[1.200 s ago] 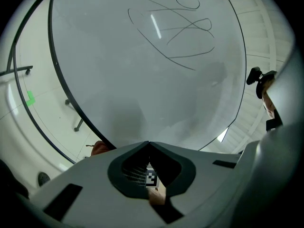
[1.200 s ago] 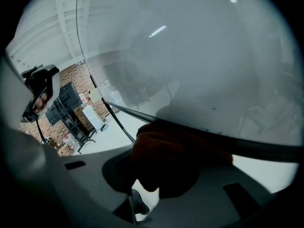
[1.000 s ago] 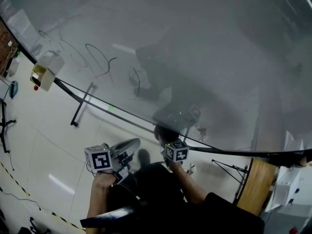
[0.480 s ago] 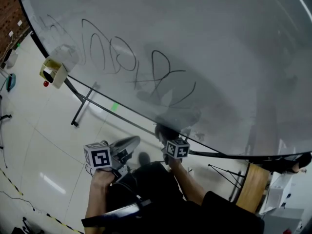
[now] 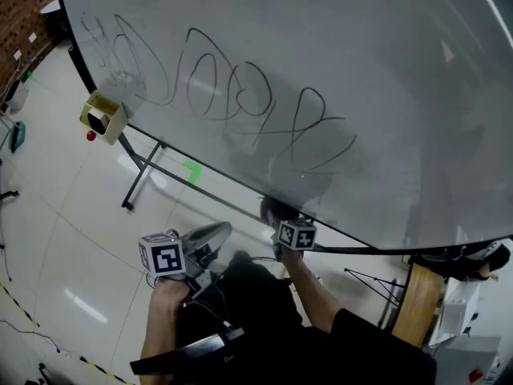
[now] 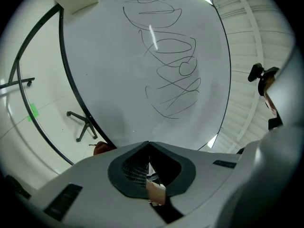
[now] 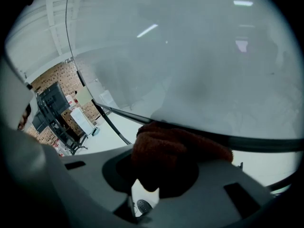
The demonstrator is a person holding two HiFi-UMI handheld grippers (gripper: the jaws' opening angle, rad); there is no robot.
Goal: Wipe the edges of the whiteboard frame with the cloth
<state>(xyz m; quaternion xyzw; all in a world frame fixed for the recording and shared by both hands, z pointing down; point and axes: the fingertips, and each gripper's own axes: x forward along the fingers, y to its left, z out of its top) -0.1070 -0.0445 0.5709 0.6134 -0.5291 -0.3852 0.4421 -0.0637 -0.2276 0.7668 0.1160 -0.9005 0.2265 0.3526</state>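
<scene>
Rust-brown fuzzy cloth (image 7: 178,148) is clamped in your right gripper (image 7: 161,172) and lies against the black lower edge of the whiteboard frame (image 7: 256,144), at the board's 6 o'clock. Your left gripper (image 6: 149,147) sits at 8 o'clock from the right one, jaws together, nothing held.

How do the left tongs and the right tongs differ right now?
The left tongs are shut on nothing; the right tongs are shut on the cloth. The left tongs hang clear of the whiteboard frame; the right tongs hold the cloth against it. Both are shut.
</scene>
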